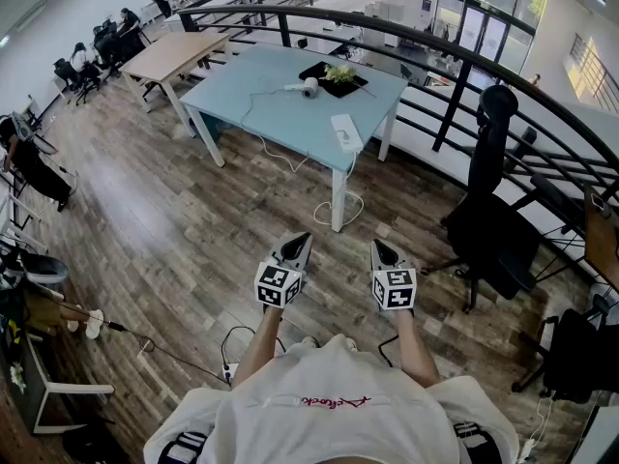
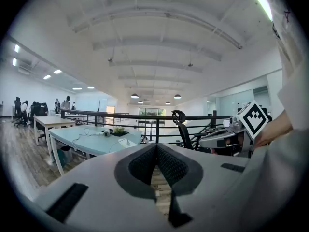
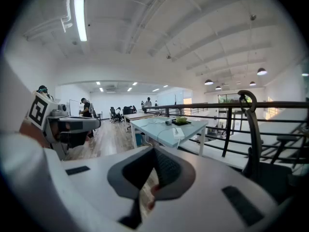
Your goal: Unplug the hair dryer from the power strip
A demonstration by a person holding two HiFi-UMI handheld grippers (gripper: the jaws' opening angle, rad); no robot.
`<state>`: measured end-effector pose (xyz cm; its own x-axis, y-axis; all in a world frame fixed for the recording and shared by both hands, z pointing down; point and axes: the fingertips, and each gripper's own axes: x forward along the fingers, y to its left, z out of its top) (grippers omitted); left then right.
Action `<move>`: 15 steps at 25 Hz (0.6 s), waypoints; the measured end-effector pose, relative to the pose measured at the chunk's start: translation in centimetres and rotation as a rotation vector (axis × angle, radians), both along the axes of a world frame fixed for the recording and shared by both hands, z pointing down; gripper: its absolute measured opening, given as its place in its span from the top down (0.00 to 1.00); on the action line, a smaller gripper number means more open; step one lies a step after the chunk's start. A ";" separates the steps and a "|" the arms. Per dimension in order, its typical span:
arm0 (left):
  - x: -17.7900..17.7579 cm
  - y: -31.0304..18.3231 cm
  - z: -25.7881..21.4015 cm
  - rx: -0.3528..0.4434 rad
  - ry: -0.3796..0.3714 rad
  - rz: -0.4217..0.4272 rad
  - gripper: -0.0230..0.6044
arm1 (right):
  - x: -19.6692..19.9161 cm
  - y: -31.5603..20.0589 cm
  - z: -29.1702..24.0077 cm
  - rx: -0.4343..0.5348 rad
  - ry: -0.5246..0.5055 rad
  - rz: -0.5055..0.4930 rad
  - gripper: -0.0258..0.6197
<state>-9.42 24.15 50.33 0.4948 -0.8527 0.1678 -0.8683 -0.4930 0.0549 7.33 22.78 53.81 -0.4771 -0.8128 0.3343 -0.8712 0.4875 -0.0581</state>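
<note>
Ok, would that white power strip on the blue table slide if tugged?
Likely: the white power strip looks light and lies loose near the light blue table's edge. Its thin white cord hangs slack, so probably floppy.

Pale blue counter [image 1: 280, 104] on a wood plank floor [image 1: 193, 230], with a green plant [image 1: 340, 73] on a black tray [image 1: 317, 72] near its far edge. Beyond it, a wooden table [image 1: 179, 54] and seated people [image 1: 102, 42]. Off to the right, a black office chair [image 1: 493, 211] beside a curved black railing [image 1: 456, 104].
</note>
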 end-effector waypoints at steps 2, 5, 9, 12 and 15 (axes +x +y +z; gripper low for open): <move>0.4 -0.2 0.0 0.001 -0.004 0.001 0.95 | 0.3 0.0 0.1 0.000 -0.001 -0.002 0.93; 1.1 -0.2 0.1 0.001 -0.005 0.001 0.95 | 0.7 0.1 0.3 -0.003 -0.001 -0.006 0.93; 2.1 -0.4 0.2 0.001 -0.001 0.001 0.95 | 1.5 0.1 0.5 -0.004 -0.002 -0.009 0.93; 2.9 -0.4 0.1 0.001 0.001 -0.005 0.95 | 2.2 0.3 0.5 -0.014 -0.020 -0.026 0.93; 3.6 -0.7 0.1 0.003 0.007 -0.014 0.95 | 3.1 0.3 0.6 -0.018 -0.045 -0.037 0.93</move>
<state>-5.78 23.45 50.45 0.4843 -0.8598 0.1621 -0.8745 -0.4813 0.0598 10.41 23.05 54.37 -0.5214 -0.7885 0.3264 -0.8490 0.5177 -0.1057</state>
